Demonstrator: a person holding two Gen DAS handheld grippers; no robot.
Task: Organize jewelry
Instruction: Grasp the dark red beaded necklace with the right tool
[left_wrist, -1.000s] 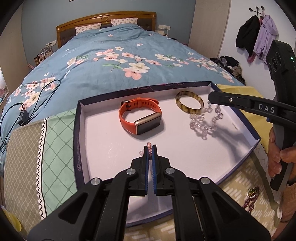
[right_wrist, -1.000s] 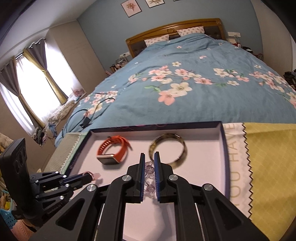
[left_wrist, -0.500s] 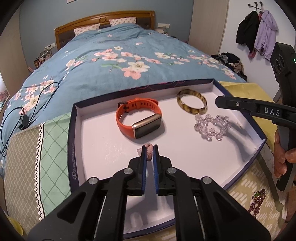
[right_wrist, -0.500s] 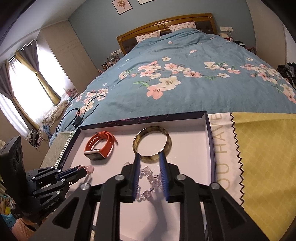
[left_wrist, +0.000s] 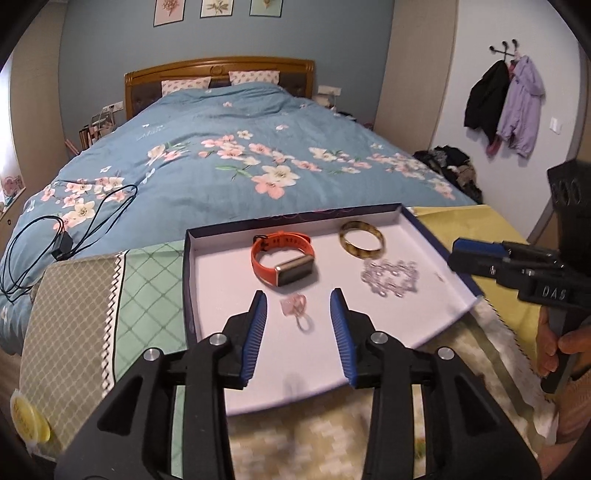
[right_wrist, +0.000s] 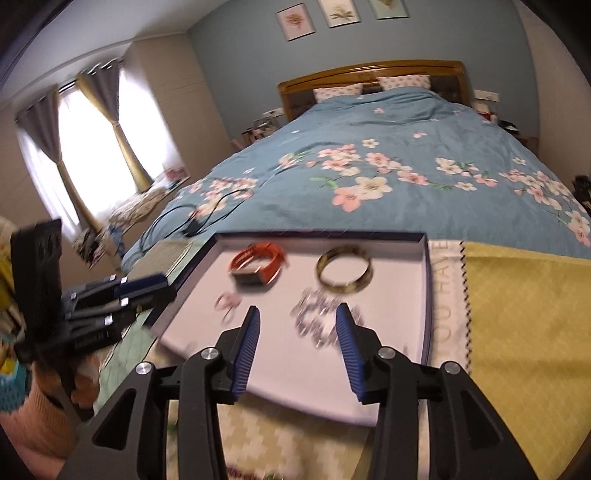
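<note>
A white-lined tray with a dark blue rim (left_wrist: 188, 280) holds an orange watch (left_wrist: 282, 258), a mottled bangle (left_wrist: 362, 240), a clear bead bracelet (left_wrist: 389, 277) and a small pink jewel (left_wrist: 295, 308). My left gripper (left_wrist: 298, 293) hovers over the tray's near side. Its jaws are opening, and the pink jewel lies loose on the tray floor beyond them. My right gripper (right_wrist: 297, 309) is back from the bead bracelet (right_wrist: 321, 321), jaws opening with nothing pressed between them. Each gripper shows in the other's view: right gripper (left_wrist: 476, 254), left gripper (right_wrist: 147, 291).
The tray rests on patterned cloths at the foot of a bed with a blue floral duvet (left_wrist: 240, 155). A black cable (left_wrist: 55, 240) lies on the bed at left. A yellow cloth (right_wrist: 517, 314) spreads right of the tray. A person's hand (left_wrist: 554, 350) grips the right tool.
The left gripper has let go of the pink jewel and the right has let go of the bead bracelet. Both have opened and pulled back and up from the tray.
</note>
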